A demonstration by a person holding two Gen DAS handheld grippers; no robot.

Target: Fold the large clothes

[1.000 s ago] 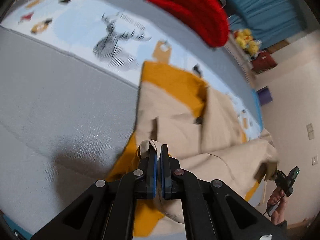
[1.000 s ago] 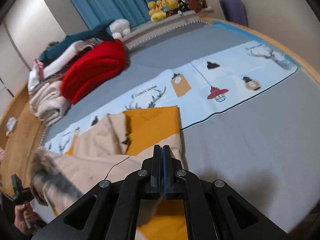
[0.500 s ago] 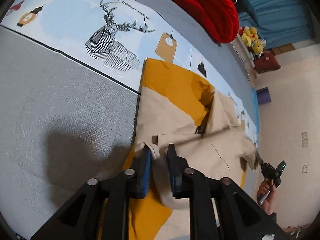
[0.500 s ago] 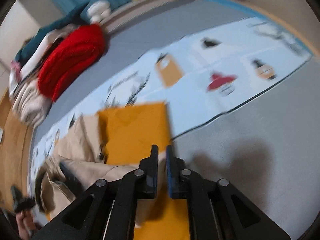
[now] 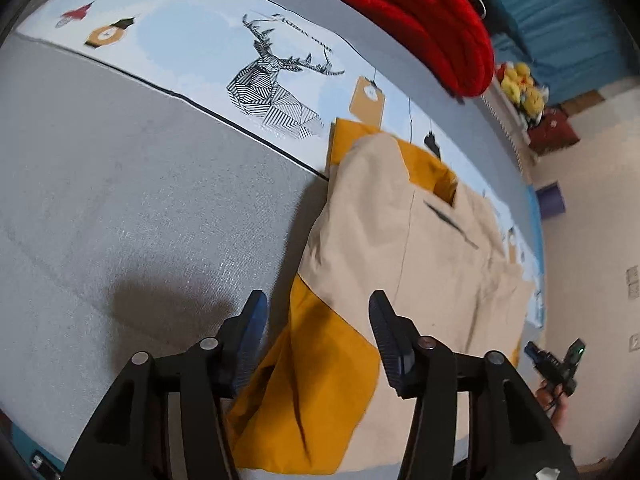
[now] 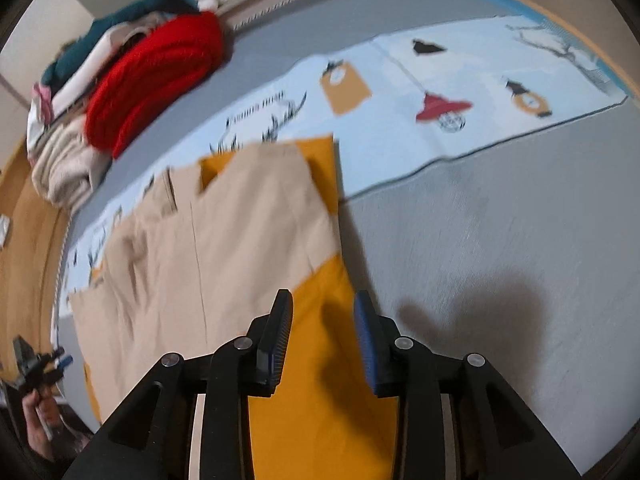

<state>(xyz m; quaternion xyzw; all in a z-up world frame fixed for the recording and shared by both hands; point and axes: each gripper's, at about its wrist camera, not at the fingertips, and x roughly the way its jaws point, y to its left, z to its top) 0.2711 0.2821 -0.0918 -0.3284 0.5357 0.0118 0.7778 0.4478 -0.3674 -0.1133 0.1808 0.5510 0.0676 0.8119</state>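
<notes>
Left wrist view: beige-and-mustard garment point(image 5: 404, 264) is lying flat on the grey bedspread point(image 5: 132, 208), spreading from 6 toward 1 o'clock. Left gripper point(image 5: 316, 312) is hovering over its mustard hem, released and empty. Right gripper point(image 6: 322, 312) is likewise spread wide, gripping nothing. Red blanket point(image 5: 420, 12) is sitting at 1 o'clock.

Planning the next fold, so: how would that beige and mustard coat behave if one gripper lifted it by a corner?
The coat lies creased and draped flat on the bed, so it would probably sag and unfold. It spreads wide, so one corner likely drags the rest. Both the left gripper and the right gripper are open above it.
</notes>
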